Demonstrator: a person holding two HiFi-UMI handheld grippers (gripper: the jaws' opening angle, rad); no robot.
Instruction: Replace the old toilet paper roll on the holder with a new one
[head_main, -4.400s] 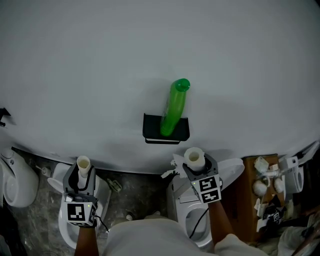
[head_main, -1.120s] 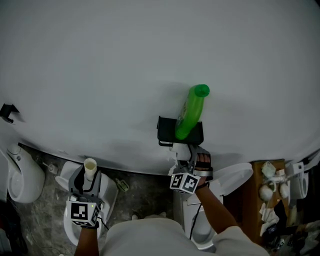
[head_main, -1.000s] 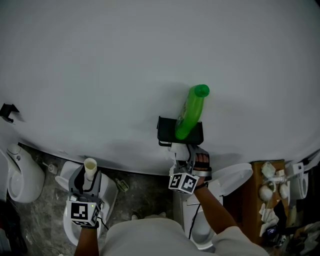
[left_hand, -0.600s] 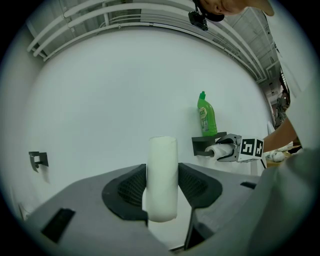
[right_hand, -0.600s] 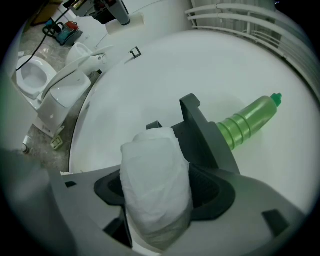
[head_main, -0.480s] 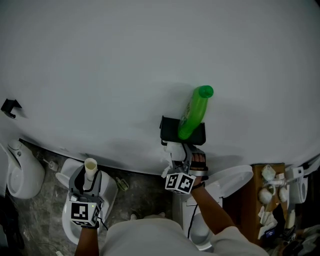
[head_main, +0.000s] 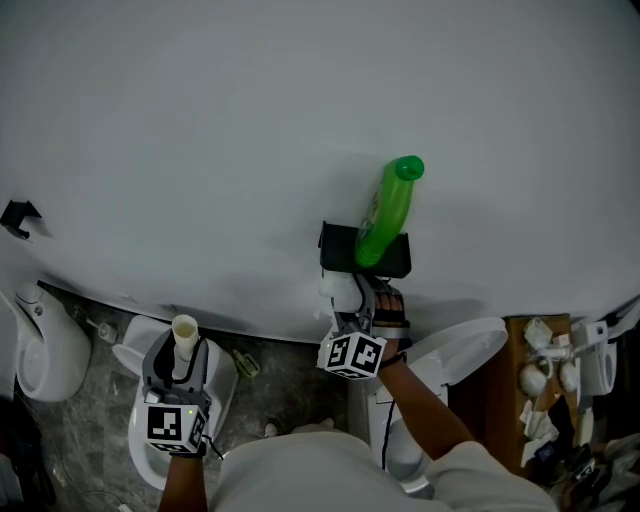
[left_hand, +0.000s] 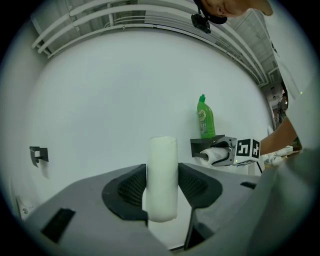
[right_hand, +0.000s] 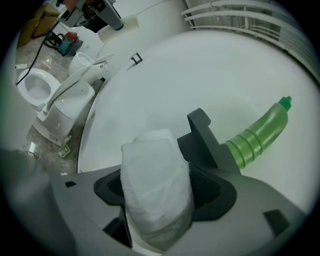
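Old tube (left_hand: 162, 177) bare — new roll (right_hand: 157, 190) plump

green bottle (head_main: 385, 210) upright against the white wall (head_main: 200, 120), little black hook (head_main: 18, 217) far left, white toilets (head_main: 455, 345) on mottled grey floor (head_main: 262, 392), cluttered wooden stand (head_main: 515, 402) at right

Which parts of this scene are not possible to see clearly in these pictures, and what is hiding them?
- Bar of the holder: the paper roll covers it in the right gripper view, and the right gripper covers it in the head view. Whether the roll is on it is unclear.
- Print on the green bottle: too small in the left gripper view.
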